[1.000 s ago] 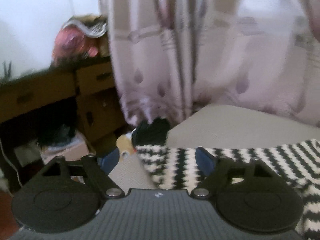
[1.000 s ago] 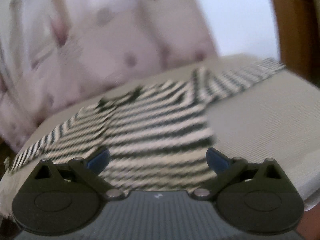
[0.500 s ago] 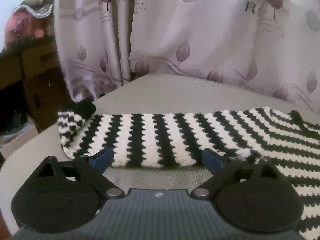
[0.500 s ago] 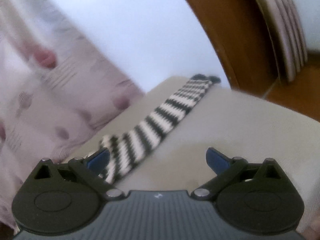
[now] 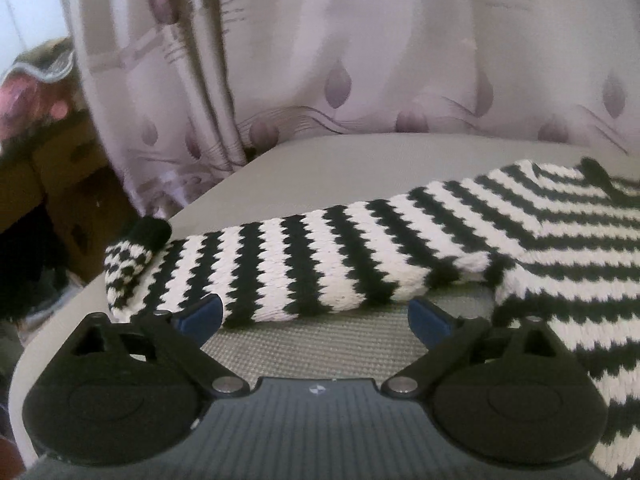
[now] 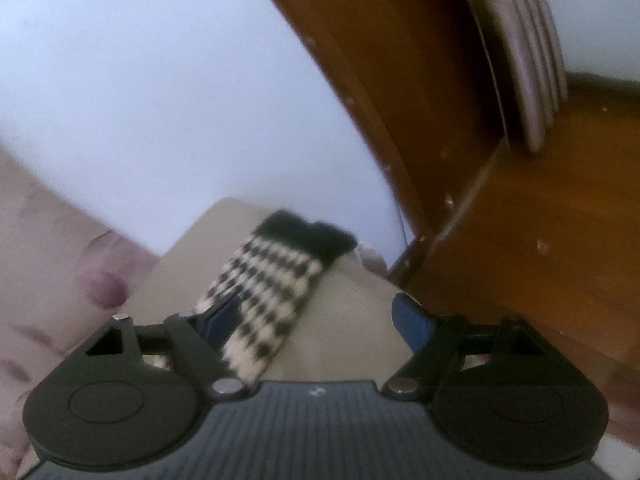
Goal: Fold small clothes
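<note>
A small black-and-white zigzag-striped knit sweater (image 5: 540, 240) lies flat on a grey table (image 5: 320, 164). Its left sleeve (image 5: 304, 264) stretches left and ends in a checked part with a black cuff (image 5: 150, 232). My left gripper (image 5: 316, 316) is open and empty, just in front of the sleeve's near edge. In the right wrist view the other sleeve (image 6: 268, 288) runs away toward its black cuff (image 6: 308, 232) at the table corner. My right gripper (image 6: 316, 316) is open and empty, low over that sleeve, whose near part passes by the left fingertip (image 6: 218, 318).
A pale curtain with purple leaf prints (image 5: 360, 60) hangs behind the table. Brown wooden furniture (image 5: 72, 184) stands at the left. In the right wrist view a brown wooden door frame (image 6: 380, 100) and a white wall (image 6: 160, 80) lie beyond the table corner.
The left gripper has come closer to the left sleeve and turned slightly left. The right gripper has moved along the right sleeve toward its cuff, which now looks larger and nearer.
</note>
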`<state>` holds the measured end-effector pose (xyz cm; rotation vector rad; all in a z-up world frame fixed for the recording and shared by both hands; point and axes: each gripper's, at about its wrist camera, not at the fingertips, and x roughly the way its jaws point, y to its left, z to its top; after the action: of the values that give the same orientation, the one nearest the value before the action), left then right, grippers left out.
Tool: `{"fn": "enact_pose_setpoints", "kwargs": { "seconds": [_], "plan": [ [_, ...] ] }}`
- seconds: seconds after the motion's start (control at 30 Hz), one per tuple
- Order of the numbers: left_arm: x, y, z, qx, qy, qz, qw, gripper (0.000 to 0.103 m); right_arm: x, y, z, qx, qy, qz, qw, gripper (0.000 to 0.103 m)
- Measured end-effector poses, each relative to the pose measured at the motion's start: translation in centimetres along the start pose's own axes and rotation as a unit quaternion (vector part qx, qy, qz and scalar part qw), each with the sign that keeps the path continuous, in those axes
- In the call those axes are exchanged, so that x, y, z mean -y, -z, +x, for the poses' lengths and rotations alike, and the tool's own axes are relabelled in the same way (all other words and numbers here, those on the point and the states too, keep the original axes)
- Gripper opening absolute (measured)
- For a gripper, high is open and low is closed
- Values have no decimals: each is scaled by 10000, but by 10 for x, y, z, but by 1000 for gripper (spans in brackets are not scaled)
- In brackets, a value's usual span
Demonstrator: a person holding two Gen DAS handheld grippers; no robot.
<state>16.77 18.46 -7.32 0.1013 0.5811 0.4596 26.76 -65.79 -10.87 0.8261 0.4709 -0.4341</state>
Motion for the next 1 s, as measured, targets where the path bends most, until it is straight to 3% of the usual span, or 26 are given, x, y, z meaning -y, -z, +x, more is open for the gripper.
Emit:
{"fn": "enact_pose_setpoints", "kwargs": {
  "seconds": [0.17, 0.23, 0.27, 0.4, 0.6, 0.77, 0.9, 1.0],
  "plan": [
    [12, 1, 2, -15, -52, 323, 9995, 101, -4, -10, 40, -108, -74, 238, 9996, 82],
    [13, 0, 4, -84, -89, 363, 9993, 101, -13, -7, 44, -3, 117, -34, 9999, 57],
    [13, 0, 5, -129, -97, 358, 9992, 101, -17, -7, 45, 23, 335, -168, 9993, 36],
    [8, -1, 10, -286, -99, 205, 9993, 103, -5, -5, 34, 238, 215, -68, 9995, 11],
    [3, -1, 12, -367, -175, 52, 9992, 103, 12, 12, -39, 599, -141, 140, 9980, 8],
    [5, -1, 11, -328, -151, 75, 9993, 103, 68, 30, -108, 811, 38, 912, 9925, 7],
    [5, -1, 10, -311, -113, 86, 9994, 103, 110, 50, -120, 408, 6, 1263, 9911, 7],
    [6, -1, 10, -305, -102, 111, 9994, 103, 130, 61, -130, 390, -447, 1873, 9805, 11]
  ]
}}
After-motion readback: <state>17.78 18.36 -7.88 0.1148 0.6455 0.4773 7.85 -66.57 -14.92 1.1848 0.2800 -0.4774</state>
